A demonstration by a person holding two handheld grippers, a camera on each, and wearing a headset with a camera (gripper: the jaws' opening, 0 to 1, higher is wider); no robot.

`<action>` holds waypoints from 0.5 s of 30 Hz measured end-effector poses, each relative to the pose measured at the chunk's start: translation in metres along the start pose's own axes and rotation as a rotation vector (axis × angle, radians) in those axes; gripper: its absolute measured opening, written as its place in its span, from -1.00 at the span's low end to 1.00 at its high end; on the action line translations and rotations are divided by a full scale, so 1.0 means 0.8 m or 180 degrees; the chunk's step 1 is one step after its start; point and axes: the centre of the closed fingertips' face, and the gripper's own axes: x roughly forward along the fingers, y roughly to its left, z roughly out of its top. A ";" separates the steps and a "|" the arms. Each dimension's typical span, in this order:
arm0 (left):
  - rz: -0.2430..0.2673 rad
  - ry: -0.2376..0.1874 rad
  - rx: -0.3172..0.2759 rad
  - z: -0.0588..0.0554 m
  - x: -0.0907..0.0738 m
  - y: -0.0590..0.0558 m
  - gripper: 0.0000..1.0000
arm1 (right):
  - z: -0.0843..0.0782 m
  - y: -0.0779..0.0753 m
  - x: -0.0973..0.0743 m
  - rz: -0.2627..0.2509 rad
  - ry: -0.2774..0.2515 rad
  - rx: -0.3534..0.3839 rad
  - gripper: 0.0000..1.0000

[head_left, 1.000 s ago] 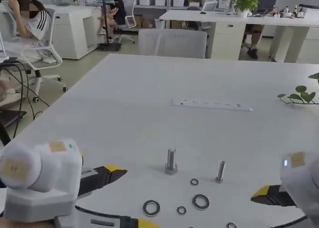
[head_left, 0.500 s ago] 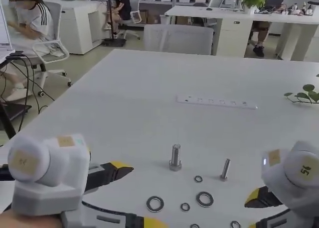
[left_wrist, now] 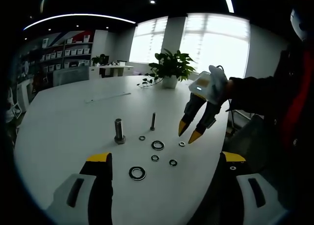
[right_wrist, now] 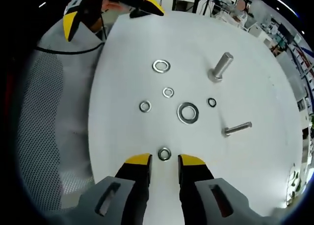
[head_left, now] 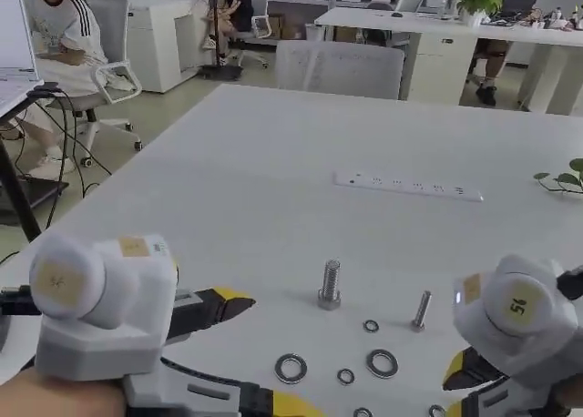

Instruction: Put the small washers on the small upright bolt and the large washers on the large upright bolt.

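Note:
The large upright bolt (head_left: 330,285) and the small upright bolt (head_left: 422,310) stand on the white table (head_left: 273,189). Two large washers (head_left: 291,368) (head_left: 382,362) and several small washers (head_left: 371,326) lie flat in front of them. My left gripper (head_left: 269,349) is open wide at the near left, beside the washers. My right gripper (right_wrist: 165,160) is open just above the table. A small washer (right_wrist: 164,154) lies on the table at its fingertips, in line with the gap. The right gripper view also has the large bolt (right_wrist: 221,67) and small bolt (right_wrist: 238,128).
A white power strip (head_left: 407,187) lies beyond the bolts, and a plant sprig (head_left: 565,178) sits at the right edge. A grey chair (head_left: 339,68) stands behind the table. A seated person (head_left: 64,35) is at far left. The table's near edge is close under both grippers.
The right gripper has come in from the right and lower, toward the nearest washers. The left gripper has barely moved. The head camera has tilted, shifting the whole picture.

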 end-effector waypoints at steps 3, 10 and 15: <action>0.0000 -0.0007 0.0003 0.001 0.000 0.000 0.80 | 0.001 0.002 0.004 0.0040 0.0050 -0.0028 -0.56; -0.0002 -0.0022 0.0002 0.001 -0.002 0.001 0.80 | -0.006 0.004 0.013 0.0087 0.0205 -0.0107 -0.63; -0.0016 -0.0021 0.0003 0.001 -0.002 -0.002 0.80 | -0.010 0.004 0.017 0.0121 0.0271 -0.0150 -0.65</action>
